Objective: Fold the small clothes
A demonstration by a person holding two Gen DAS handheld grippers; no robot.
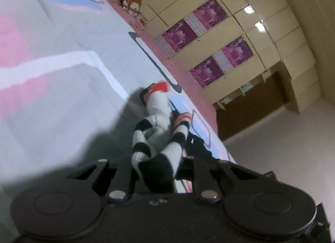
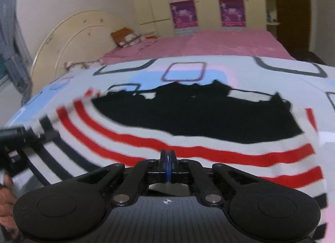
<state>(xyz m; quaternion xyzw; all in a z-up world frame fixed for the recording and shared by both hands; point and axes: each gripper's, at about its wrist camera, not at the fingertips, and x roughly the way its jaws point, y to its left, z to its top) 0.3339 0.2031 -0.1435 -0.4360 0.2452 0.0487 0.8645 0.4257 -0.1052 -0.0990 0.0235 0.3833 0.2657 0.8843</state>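
A small striped garment (image 2: 188, 138), white with red and black stripes and a black middle panel, is spread over the patterned bed sheet (image 2: 184, 71). My right gripper (image 2: 167, 155) is shut on its near edge, the blue pads pressed together on the fabric. My left gripper (image 1: 155, 172) is shut on a bunched black-and-white striped part of the same garment (image 1: 159, 130), which hangs twisted from its jaws above the sheet (image 1: 62, 96). The left gripper also shows in the right wrist view (image 2: 18, 138) at the far left, at the garment's left edge.
The bed has a pink cover (image 2: 209, 44) behind the sheet, a cream headboard (image 2: 69, 31) and a pillow (image 2: 125, 36). Cream cupboards with purple posters (image 2: 184, 10) stand behind the bed. A dark doorway (image 2: 293, 2) is at the right.
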